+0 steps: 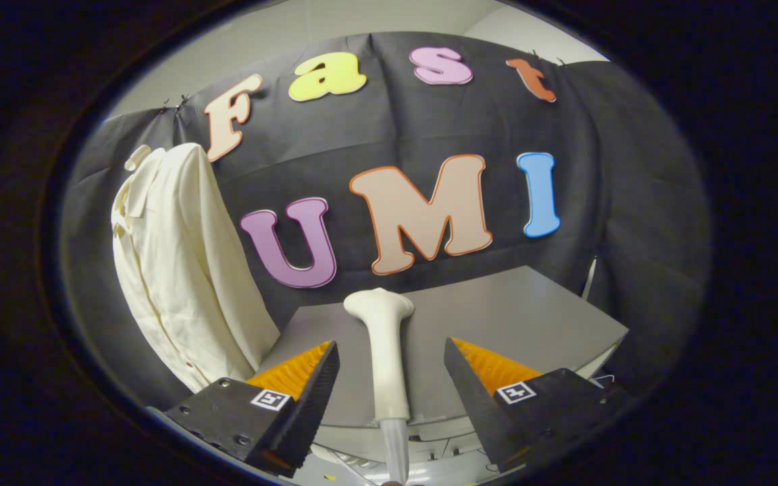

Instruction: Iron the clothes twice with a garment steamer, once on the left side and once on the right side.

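A cream shirt (pixel 179 270) hangs against the black booth wall, off to the left beyond the fingers. A white garment steamer (pixel 385 351) lies on the grey table (pixel 531 317), its head pointing away and its handle running back between the fingers. My gripper (pixel 392 354) is open, one finger on each side of the handle with a gap to both. A translucent hose end (pixel 396 449) leaves the handle's near end.
The grey table's right corner (pixel 622 331) lies ahead to the right, with a thin cable (pixel 591 273) hanging behind it. White appliance parts (pixel 429 459) show below the table's front edge, under the fingers.
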Tool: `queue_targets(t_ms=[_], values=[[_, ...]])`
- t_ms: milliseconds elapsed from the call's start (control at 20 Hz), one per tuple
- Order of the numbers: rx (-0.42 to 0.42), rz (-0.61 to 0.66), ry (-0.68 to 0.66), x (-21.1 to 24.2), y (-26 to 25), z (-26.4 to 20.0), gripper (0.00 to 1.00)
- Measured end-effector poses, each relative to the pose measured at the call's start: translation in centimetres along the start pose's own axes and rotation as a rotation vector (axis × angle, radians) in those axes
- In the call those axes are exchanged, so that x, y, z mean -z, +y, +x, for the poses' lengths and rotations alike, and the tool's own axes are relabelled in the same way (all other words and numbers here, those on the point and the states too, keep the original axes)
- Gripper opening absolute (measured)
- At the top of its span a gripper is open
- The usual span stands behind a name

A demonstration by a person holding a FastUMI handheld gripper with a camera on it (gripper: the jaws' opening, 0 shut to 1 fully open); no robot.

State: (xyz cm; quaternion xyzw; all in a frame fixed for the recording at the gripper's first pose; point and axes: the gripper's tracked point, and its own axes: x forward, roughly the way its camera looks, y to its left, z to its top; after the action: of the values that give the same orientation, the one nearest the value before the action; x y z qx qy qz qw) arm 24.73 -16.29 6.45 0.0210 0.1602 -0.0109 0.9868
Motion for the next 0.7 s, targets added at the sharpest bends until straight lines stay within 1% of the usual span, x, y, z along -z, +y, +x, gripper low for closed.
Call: queue_targets(t_ms=[150,300,400,450,500,550,700], values=[[0.007,-0.024,0.091,0.1,-0.3,4.2,0.96],[-0.013,-0.032,0.171,0.7,0.2,7.1,0.94],[-0.031,-0.025,0.201,0.8,1.0,8.3,0.9],[-0.034,-0.027,0.205,0.7,1.4,8.9,0.81],[-0.033,-0.029,0.206,0.6,1.2,9.1,0.71],[-0.006,-0.028,0.211,0.4,0.6,9.8,0.6],[-0.022,-0.027,0.265,1.0,1.1,10.5,0.51]])
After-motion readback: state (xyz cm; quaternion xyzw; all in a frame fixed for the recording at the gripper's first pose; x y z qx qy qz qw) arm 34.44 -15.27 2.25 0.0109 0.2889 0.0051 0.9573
